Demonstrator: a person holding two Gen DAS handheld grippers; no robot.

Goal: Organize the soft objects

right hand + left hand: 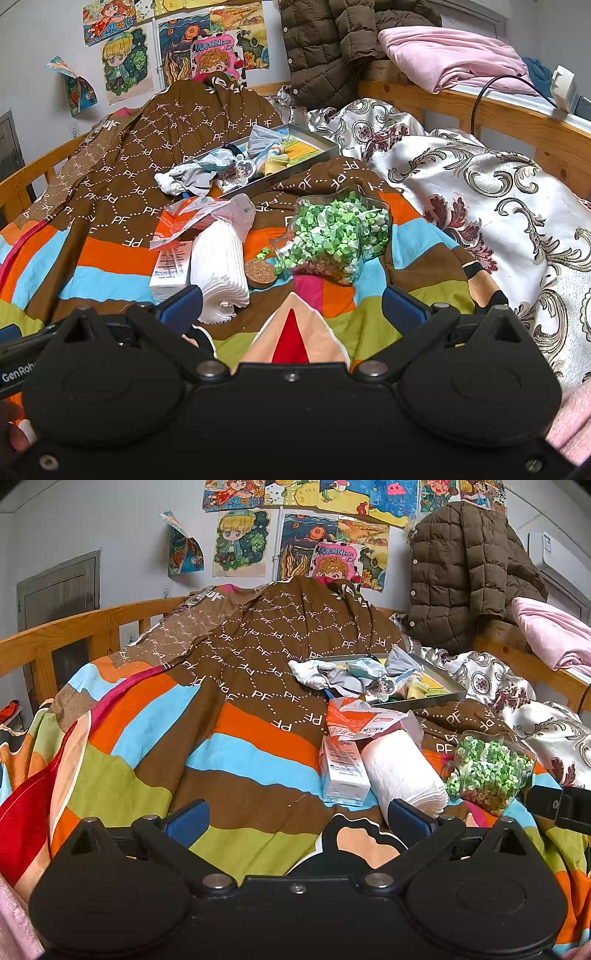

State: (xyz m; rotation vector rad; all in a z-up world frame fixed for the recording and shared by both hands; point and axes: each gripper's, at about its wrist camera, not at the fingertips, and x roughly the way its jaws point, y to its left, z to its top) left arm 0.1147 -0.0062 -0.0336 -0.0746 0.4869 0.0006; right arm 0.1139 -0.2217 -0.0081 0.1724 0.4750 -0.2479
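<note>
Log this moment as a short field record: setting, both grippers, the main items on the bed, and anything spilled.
setting: bed with a striped quilt and wooden rail
left gripper: open, empty, above the quilt
right gripper: open, empty
tissue stack: on the quilt beside a small white carton
glass jar: on its side, full of green paper stars, mouth open
cork: off the jar, lying by its mouth
spill: a few stars on the quilt
tray: behind, holds crumpled cloth
</note>
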